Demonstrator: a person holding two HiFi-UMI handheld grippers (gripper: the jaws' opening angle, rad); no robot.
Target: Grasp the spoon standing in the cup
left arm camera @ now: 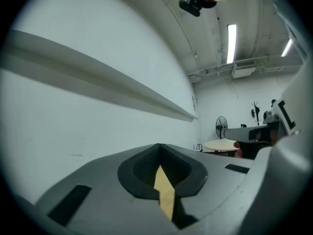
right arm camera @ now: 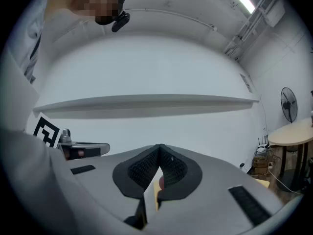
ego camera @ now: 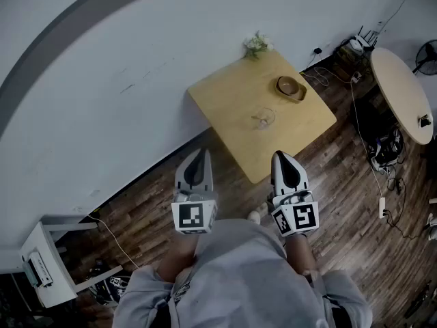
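Note:
A clear glass cup (ego camera: pixel 263 119) with a thin spoon in it stands near the middle of a small square wooden table (ego camera: pixel 232 98). My left gripper (ego camera: pixel 200 154) and right gripper (ego camera: pixel 280 157) are held side by side close to the person's body, short of the table's near corner and well apart from the cup. Both are shut with nothing between the pads. In the left gripper view the left gripper (left arm camera: pixel 159 148) points up at the white wall, and so does the right gripper (right arm camera: pixel 159 148) in its own view. Neither gripper view shows the cup.
A wooden bowl (ego camera: pixel 291 87) and a small plant (ego camera: pixel 257 44) also sit on the table. A round table (ego camera: pixel 403 94), a fan (ego camera: pixel 429 53) and floor cables (ego camera: pixel 382 176) lie to the right. A white rack (ego camera: pixel 48 258) stands at the lower left by the wall.

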